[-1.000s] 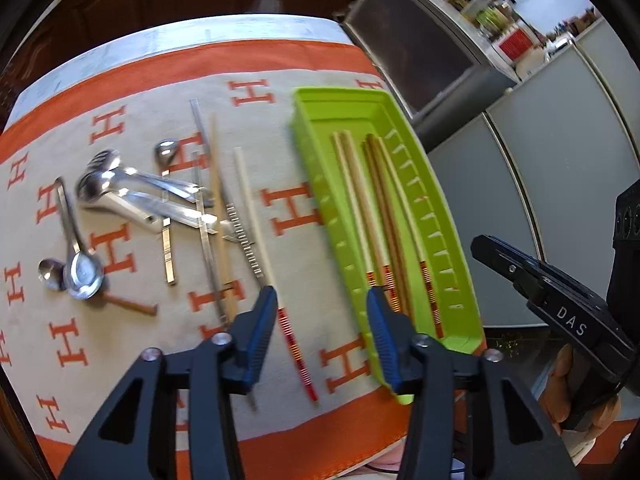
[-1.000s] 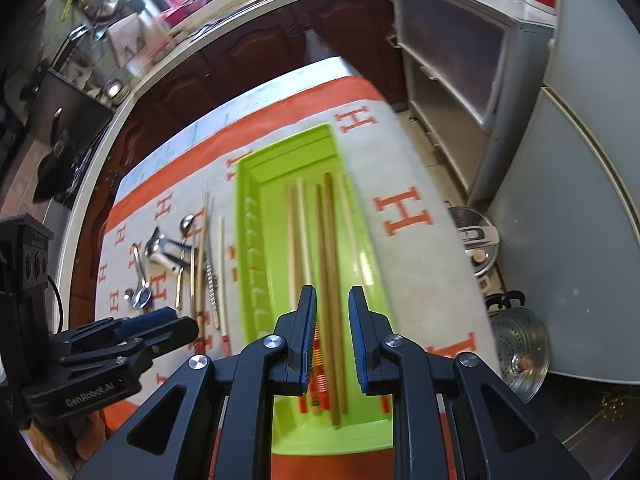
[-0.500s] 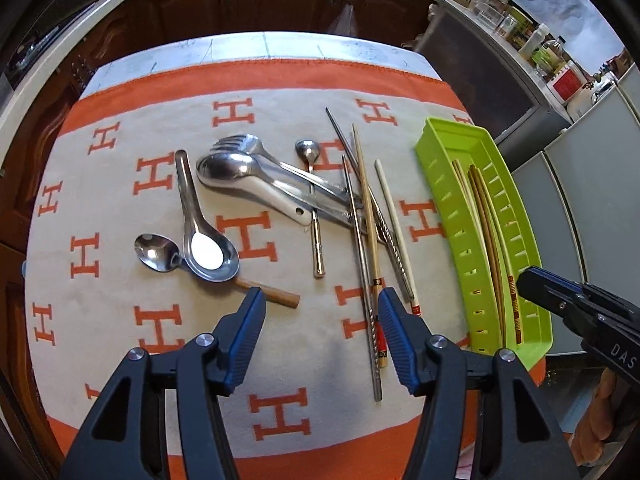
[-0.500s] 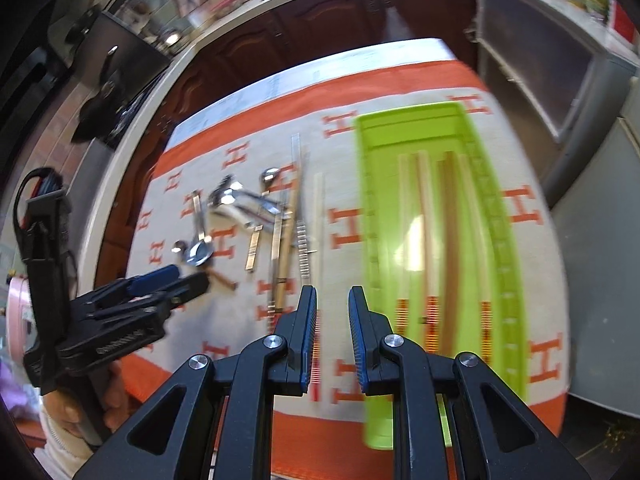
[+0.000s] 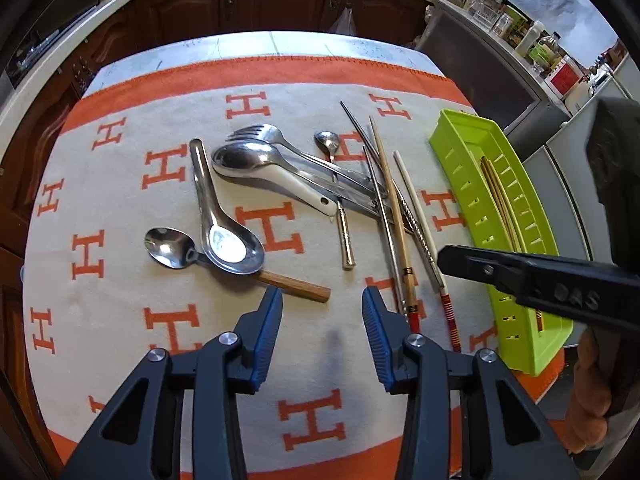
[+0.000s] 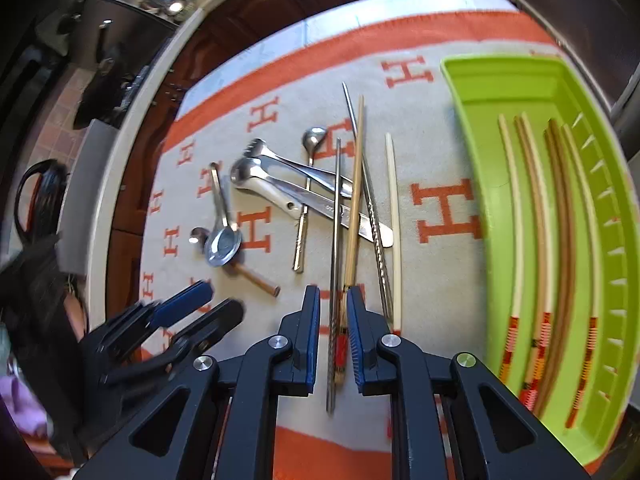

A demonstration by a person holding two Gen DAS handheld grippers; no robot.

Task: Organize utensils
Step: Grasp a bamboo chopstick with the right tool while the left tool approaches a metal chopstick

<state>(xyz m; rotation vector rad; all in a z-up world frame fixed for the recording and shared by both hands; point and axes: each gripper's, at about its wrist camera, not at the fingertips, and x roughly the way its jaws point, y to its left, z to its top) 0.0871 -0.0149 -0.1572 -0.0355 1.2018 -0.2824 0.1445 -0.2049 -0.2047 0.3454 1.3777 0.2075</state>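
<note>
Loose utensils lie on the H-patterned cloth: a fork point(image 5: 256, 134), a white-handled spoon point(image 5: 248, 160), a steel soup spoon point(image 5: 232, 244), a wood-handled spoon point(image 5: 168, 248) and several chopsticks point(image 5: 400, 232). The green tray point(image 6: 472, 120) at the right holds several chopsticks point(image 6: 560, 220). My right gripper point(image 6: 333, 296) hangs low over the loose chopsticks, jaws narrow and closing. A metal chopstick point(image 6: 338, 200) and a bamboo one point(image 6: 354, 200) lie between its pads, which are not pressing on them. My left gripper point(image 5: 322, 300) is closing with nothing gripped, just short of the wooden handle's end.
The cloth covers a small table with dark wood cabinets behind it. A grey cabinet and a shelf of bottles point(image 5: 540, 48) stand to the right beyond the green tray point(image 5: 452, 152). The right gripper point(image 5: 444, 258) reaches in front of that tray. Bare cloth lies near the front edge.
Both views swung from the green tray leftward to the loose utensils. The right gripper dropped over the loose chopsticks. The left gripper's jaws widened, then narrowed.
</note>
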